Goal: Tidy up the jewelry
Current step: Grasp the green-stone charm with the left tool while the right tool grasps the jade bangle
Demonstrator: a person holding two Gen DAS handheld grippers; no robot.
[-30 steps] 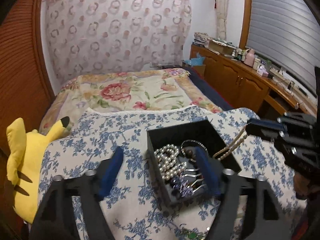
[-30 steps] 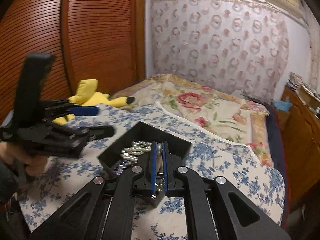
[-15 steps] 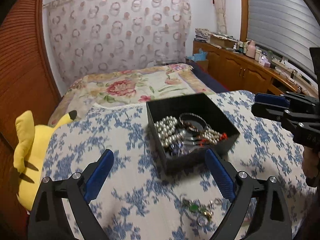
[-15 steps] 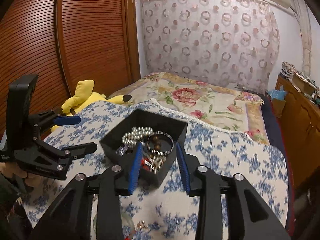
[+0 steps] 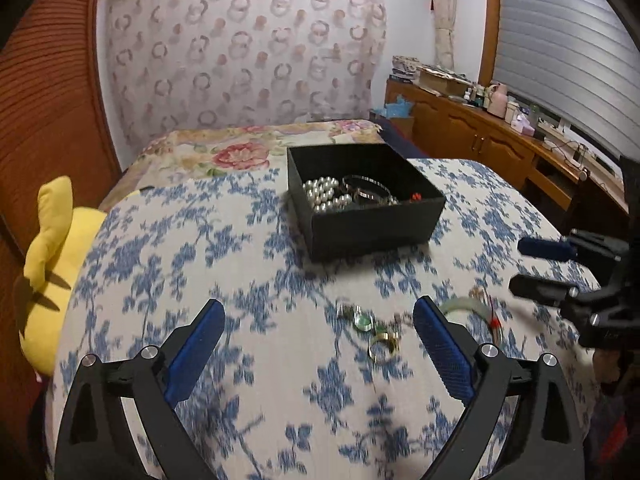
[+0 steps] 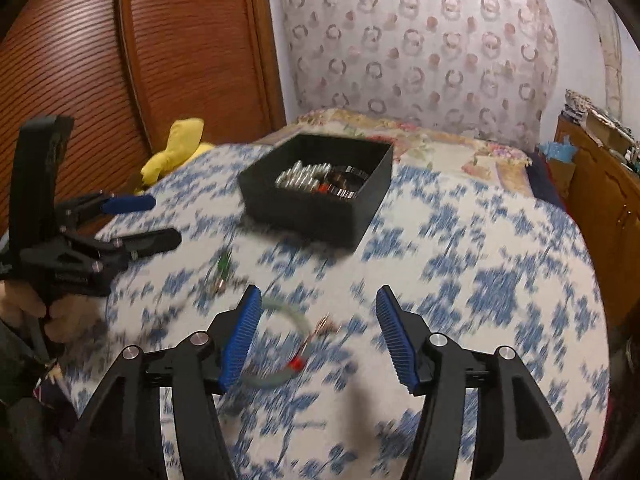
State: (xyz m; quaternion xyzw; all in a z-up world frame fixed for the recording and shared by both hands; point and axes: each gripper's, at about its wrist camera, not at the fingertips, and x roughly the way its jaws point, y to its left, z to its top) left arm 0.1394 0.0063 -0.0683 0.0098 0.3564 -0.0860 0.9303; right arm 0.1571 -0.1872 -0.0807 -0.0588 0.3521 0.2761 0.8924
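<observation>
- Left tool [image 5: 316, 340] stands wide apart, empty, above the blue-flowered tabletop [image 5: 240, 360]
- Right tool [image 6: 318, 332] is opening, gripping nothing, over a pale green bangle [image 6: 294, 320] with a red bead
- Green-stoned jewelry [image 5: 366, 322] lies nearby
- Farther off, a black box [image 5: 372, 224] holds pearls [image 5: 326, 196] and bracelets

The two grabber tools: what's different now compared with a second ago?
Both pulled back from the black box. The right gripper, then shut over the box on a bead strand, has let it go; its jaws are opening, now over the pale green bangle. The left gripper widened, empty. The box stayed put.
</observation>
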